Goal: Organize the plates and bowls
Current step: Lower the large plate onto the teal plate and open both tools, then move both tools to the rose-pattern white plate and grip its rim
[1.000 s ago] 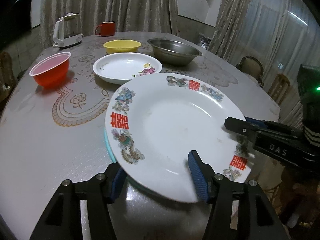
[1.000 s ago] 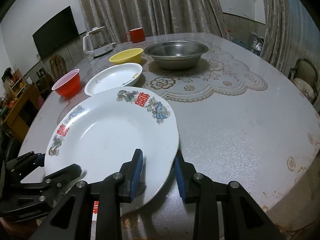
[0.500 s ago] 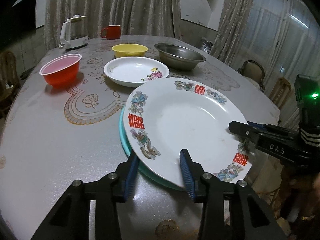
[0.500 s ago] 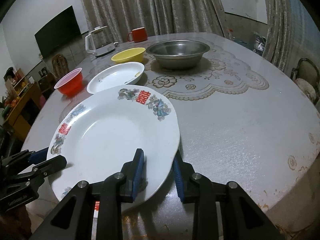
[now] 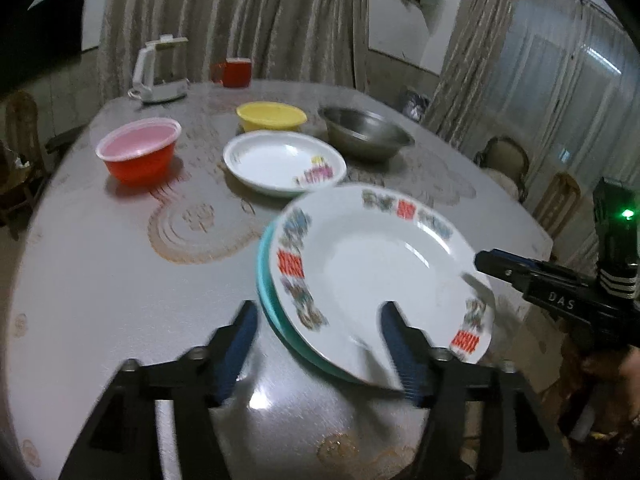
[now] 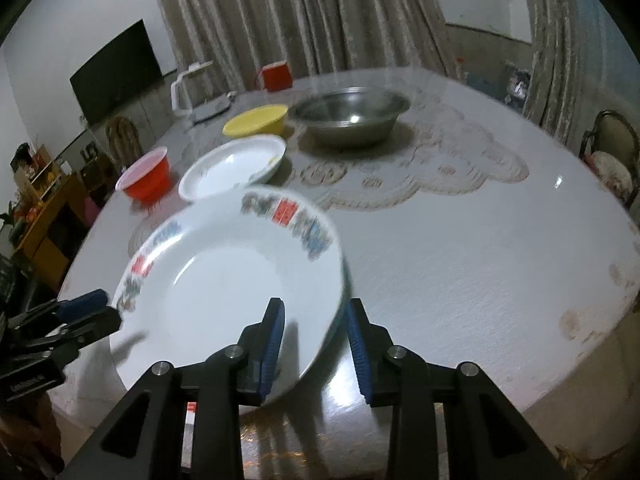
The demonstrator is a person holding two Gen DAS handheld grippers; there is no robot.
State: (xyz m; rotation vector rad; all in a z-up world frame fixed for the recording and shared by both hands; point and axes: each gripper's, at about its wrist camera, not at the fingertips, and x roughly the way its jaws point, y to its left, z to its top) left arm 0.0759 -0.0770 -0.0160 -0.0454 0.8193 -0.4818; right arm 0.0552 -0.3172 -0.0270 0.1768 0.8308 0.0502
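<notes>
1. A large white ceramic plate with red and blue rim decoration [image 5: 380,268] sits at the near edge of the round grey table [image 5: 120,264], stacked on a teal plate [image 5: 267,292] of which only a crescent shows at the left.
2. The left gripper [image 5: 316,350] is opening; its blue-padded jaws stand wide, straddling the near left rim of the decorated plate without pressing on it.
3. The right gripper [image 6: 316,346] has its jaws narrow, closed on the right rim of the same plate, one pad above the surface and one beneath the edge.
4. Further back lies a smaller white shallow plate with a floral print [image 5: 284,162], apart from the stack.
5. To its left stands a red plastic bowl [image 5: 138,154]; behind it a yellow bowl [image 5: 271,116]; beside that a steel basin [image 5: 366,132].
6. At the far edge stand a white electric kettle [image 5: 160,70] and a red mug [image 5: 235,72].
</notes>
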